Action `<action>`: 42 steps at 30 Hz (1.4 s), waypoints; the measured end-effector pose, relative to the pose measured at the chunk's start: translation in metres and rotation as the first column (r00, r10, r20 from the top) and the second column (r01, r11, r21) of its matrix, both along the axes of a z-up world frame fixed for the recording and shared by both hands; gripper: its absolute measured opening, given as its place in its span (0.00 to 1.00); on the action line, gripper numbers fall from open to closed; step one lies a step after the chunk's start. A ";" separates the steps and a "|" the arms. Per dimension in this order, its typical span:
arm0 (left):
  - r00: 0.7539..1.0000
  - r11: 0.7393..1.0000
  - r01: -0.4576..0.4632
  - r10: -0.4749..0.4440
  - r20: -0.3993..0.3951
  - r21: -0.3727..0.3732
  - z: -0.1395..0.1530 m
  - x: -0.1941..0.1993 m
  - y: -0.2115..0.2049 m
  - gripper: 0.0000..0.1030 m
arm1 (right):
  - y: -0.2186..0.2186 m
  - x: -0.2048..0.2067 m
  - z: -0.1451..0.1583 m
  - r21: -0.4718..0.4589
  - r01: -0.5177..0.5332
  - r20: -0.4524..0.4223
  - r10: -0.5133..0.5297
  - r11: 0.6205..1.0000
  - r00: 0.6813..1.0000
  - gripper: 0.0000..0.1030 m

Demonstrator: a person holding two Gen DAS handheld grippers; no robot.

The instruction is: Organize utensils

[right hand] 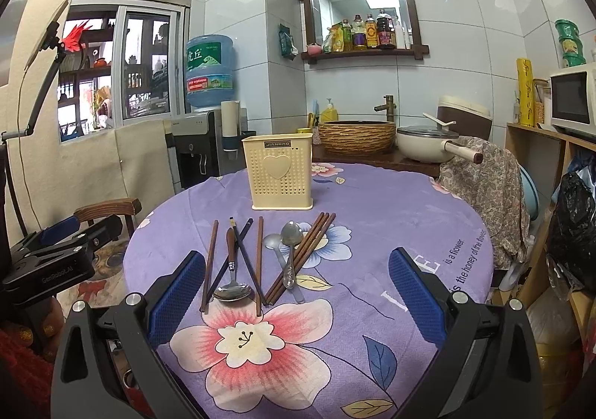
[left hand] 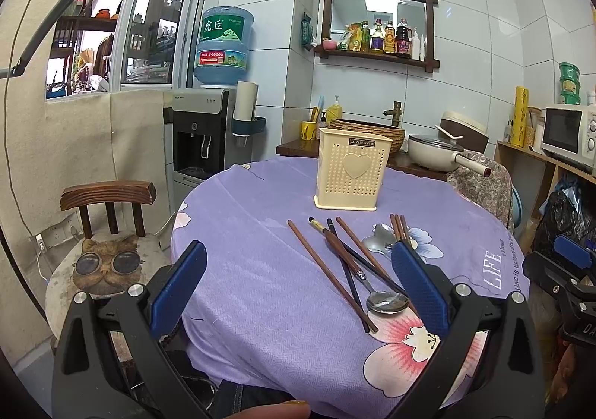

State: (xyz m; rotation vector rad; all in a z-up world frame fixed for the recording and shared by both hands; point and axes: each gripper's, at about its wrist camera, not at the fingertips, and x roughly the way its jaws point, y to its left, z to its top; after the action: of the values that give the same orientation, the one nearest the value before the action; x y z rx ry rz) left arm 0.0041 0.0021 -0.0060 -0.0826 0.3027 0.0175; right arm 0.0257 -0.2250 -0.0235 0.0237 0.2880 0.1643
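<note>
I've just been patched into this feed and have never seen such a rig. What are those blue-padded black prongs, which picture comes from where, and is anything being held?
There is no robot arm: a person holds a two-finger gripper in each hand, each with a fisheye camera looking along its fingers. One picture is from the left gripper, the other from the right gripper. Both are open and hold nothing. On the purple flowered tablecloth lie loose brown wooden chopsticks, dark chopsticks and metal spoons, in front of a cream perforated plastic utensil holder with a heart on it.
</note>
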 end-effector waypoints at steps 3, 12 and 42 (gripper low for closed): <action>1.000 1.000 -0.001 0.001 0.001 0.001 0.000 0.000 0.000 0.95 | 0.001 0.002 0.000 0.000 -0.004 -0.002 0.004 1.000 1.000 0.94; 1.000 1.000 0.000 0.000 -0.003 0.002 -0.001 0.000 0.000 0.95 | 0.000 0.002 0.001 0.000 -0.005 -0.003 0.005 1.000 1.000 0.94; 1.000 1.000 -0.002 0.002 -0.014 0.000 -0.004 0.002 -0.001 0.95 | 0.004 0.001 -0.002 0.003 -0.007 -0.010 0.007 1.000 1.000 0.94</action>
State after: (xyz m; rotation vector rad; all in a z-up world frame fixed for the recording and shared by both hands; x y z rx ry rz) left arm 0.0061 0.0009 -0.0103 -0.0823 0.3171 0.0198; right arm 0.0272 -0.2206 -0.0257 0.0259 0.2974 0.1719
